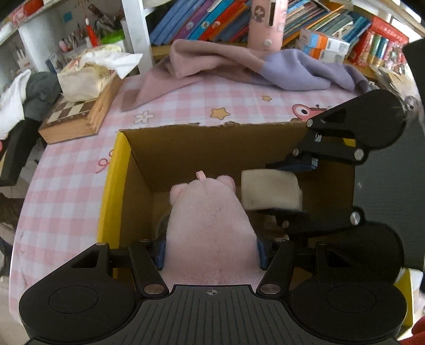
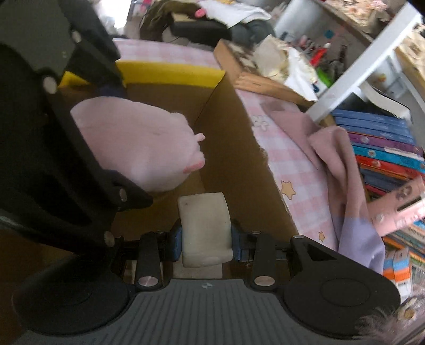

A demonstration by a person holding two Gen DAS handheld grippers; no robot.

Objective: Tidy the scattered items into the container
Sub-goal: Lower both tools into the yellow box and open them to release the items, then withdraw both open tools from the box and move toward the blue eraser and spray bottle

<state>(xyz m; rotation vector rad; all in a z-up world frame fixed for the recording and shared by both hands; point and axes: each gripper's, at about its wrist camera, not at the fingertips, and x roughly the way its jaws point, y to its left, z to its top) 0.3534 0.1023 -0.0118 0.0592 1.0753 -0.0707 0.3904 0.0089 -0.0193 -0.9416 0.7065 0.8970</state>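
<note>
Pink plush pig [image 1: 209, 228] pinched in the left gripper [image 1: 211, 252], white foam block [image 2: 204, 228] clamped in the right gripper [image 2: 205, 242] at three o'clock; both hang over the open cardboard box [image 1: 114, 185], seemingly ready to drop in.

Nothing legible anywhere. The book spines [image 1: 212, 18] on the shelf carry only blurred colour and small round pictures, the orange-and-white boxes [image 1: 325, 46] show smudged label patches, and the red packet [image 1: 382, 45] has print too soft to make out.
</note>
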